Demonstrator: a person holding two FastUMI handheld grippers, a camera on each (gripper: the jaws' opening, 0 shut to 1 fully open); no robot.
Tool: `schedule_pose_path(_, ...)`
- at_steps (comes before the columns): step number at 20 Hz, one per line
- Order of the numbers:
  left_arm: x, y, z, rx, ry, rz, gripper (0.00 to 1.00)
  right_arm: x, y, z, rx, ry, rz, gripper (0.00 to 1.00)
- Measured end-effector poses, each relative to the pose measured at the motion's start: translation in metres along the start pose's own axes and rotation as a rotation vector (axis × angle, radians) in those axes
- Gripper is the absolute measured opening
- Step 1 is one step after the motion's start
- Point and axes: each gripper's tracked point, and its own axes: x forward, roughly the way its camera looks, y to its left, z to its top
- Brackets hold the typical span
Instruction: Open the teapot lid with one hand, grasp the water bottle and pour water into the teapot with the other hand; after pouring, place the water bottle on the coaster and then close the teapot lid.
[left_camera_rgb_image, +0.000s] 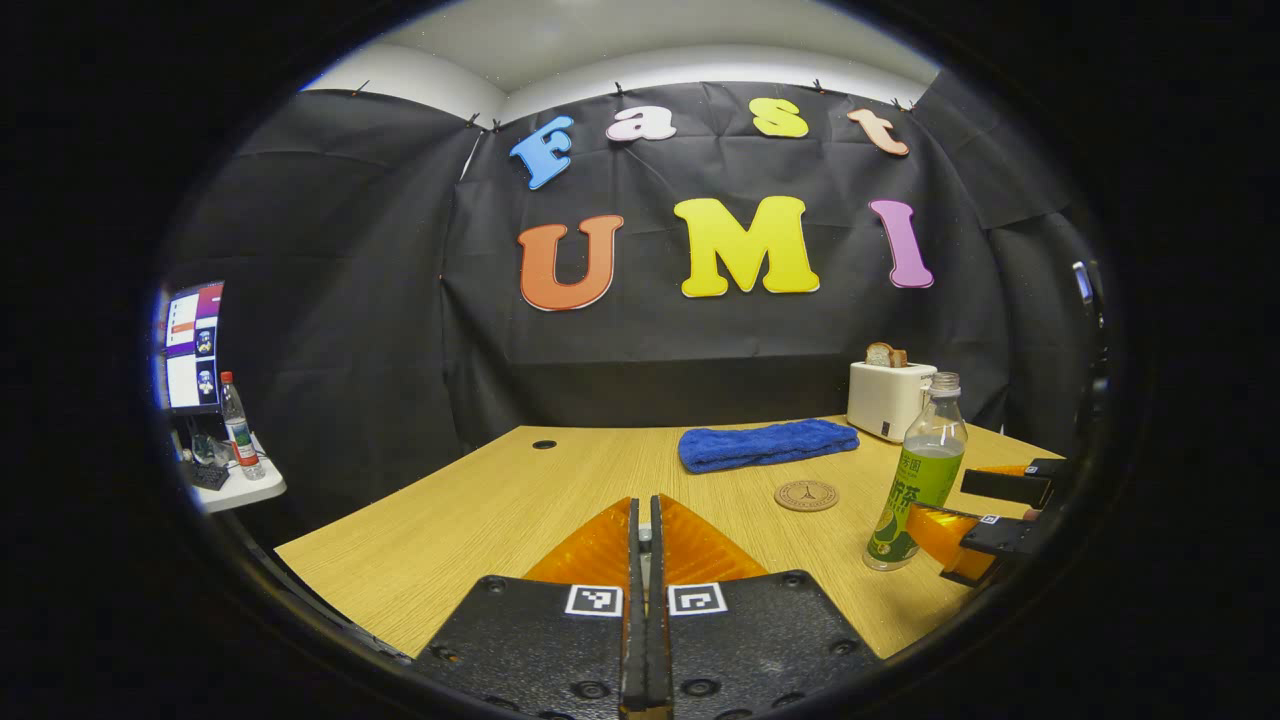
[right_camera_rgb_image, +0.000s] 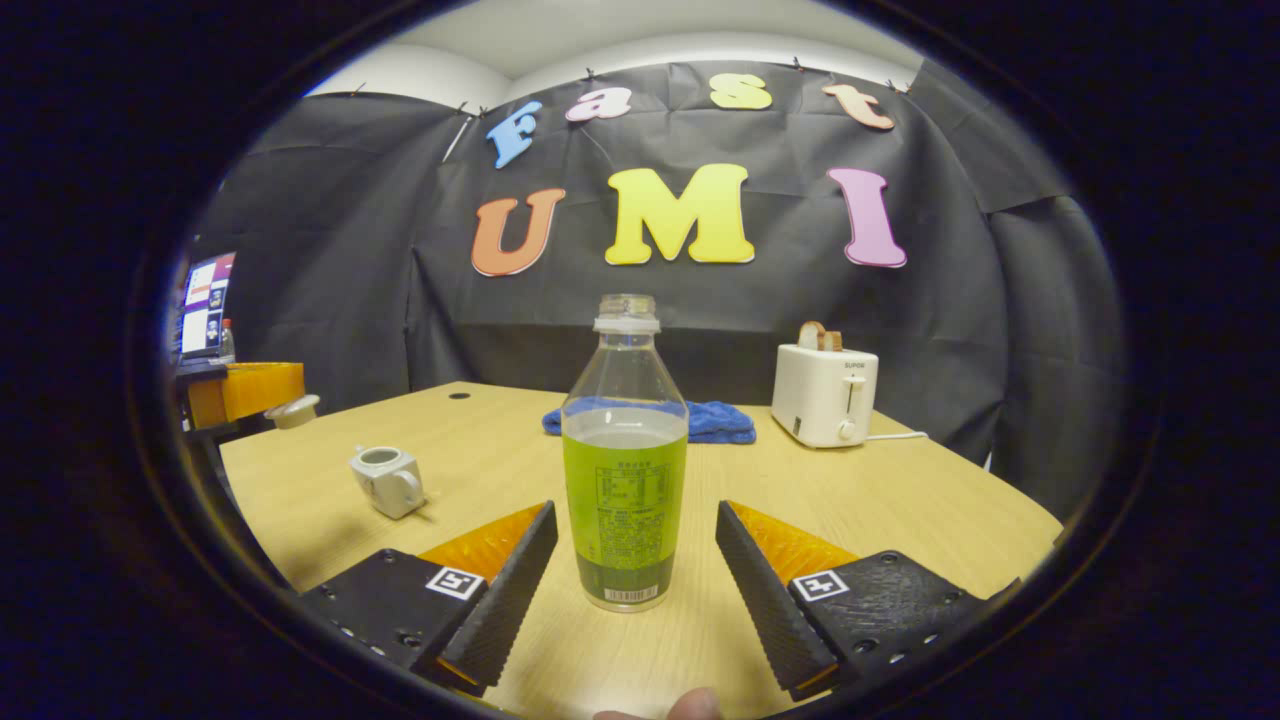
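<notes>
While left hand-held gripper (left_camera_rgb_image: 645, 560) closed, right hand-held gripper (right_camera_rgb_image: 635, 560) spread around upright bottle (right_camera_rgb_image: 625, 480) on wooden table (right_camera_rgb_image: 900, 500).

Your right gripper (right_camera_rgb_image: 632, 545) has the bottle (right_camera_rgb_image: 625, 470) standing between its spread fingers, gaps either side. Bare table (right_camera_rgb_image: 900, 520) lies right; the teapot (right_camera_rgb_image: 388, 481) stands left, towel (right_camera_rgb_image: 715, 420) and toaster (right_camera_rgb_image: 824, 395) far.

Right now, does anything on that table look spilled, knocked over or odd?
Nothing spilled or toppled. The teapot sits without its lid, and the water bottle stands upright, uncapped, between the open fingers of the right hand-held gripper. Both suit pouring.
</notes>
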Motion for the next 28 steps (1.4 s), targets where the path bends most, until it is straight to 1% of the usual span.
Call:
schedule_pose_path(1, -0.001, 0.001, 0.000, 0.000, 0.000, 0.000, 0.03, 0.005, 0.000, -0.001, 0.005, 0.008, -0.006, 0.96)
schedule_pose_path(2, -0.001, 0.002, 0.000, 0.002, 0.001, 0.001, 0.03, 0.010, 0.000, -0.002, 0.012, 0.016, -0.010, 0.98)
schedule_pose_path(3, -0.001, 0.002, -0.001, 0.003, 0.002, 0.002, 0.02, 0.014, 0.001, -0.001, 0.016, 0.022, -0.010, 0.96)
schedule_pose_path(6, 0.000, 0.005, 0.001, 0.000, 0.004, 0.005, 0.02, 0.022, 0.005, -0.003, 0.018, 0.032, -0.013, 0.96)
schedule_pose_path(7, 0.000, 0.007, 0.000, 0.002, 0.002, 0.006, 0.02, 0.024, 0.006, -0.004, 0.021, 0.037, -0.013, 0.94)
schedule_pose_path(8, 0.001, 0.007, 0.000, 0.000, 0.002, 0.006, 0.03, 0.025, 0.007, -0.004, 0.025, 0.033, -0.010, 0.96)
schedule_pose_path(10, 0.002, 0.008, 0.000, -0.007, 0.003, 0.006, 0.03, 0.027, 0.007, -0.002, 0.027, 0.031, -0.012, 0.94)
schedule_pose_path(13, 0.003, 0.012, -0.003, -0.013, 0.005, 0.005, 0.03, 0.027, 0.009, -0.001, 0.030, 0.033, -0.005, 0.76)
schedule_pose_path(15, 0.004, 0.012, -0.003, -0.017, 0.005, 0.003, 0.02, 0.024, 0.014, -0.001, 0.024, 0.040, 0.018, 0.75)
schedule_pose_path(16, 0.004, 0.012, -0.003, -0.019, 0.006, -0.001, 0.03, 0.024, 0.018, -0.001, 0.006, 0.050, 0.036, 0.72)
schedule_pose_path(20, 0.005, 0.016, -0.003, -0.012, -0.005, -0.015, 0.03, 0.023, 0.029, 0.015, -0.136, 0.048, 0.099, 0.71)
schedule_pose_path(21, 0.005, 0.019, -0.001, -0.008, -0.012, -0.017, 0.02, 0.027, 0.033, 0.018, -0.185, 0.058, 0.117, 0.67)
schedule_pose_path(26, 0.008, 0.033, -0.004, -0.039, -0.022, -0.031, 0.03, 0.045, 0.053, 0.024, -0.512, 0.130, 0.178, 0.66)
schedule_pose_path(28, 0.009, 0.041, -0.006, -0.038, -0.023, -0.027, 0.02, 0.058, 0.065, 0.030, -0.629, 0.124, 0.185, 0.67)
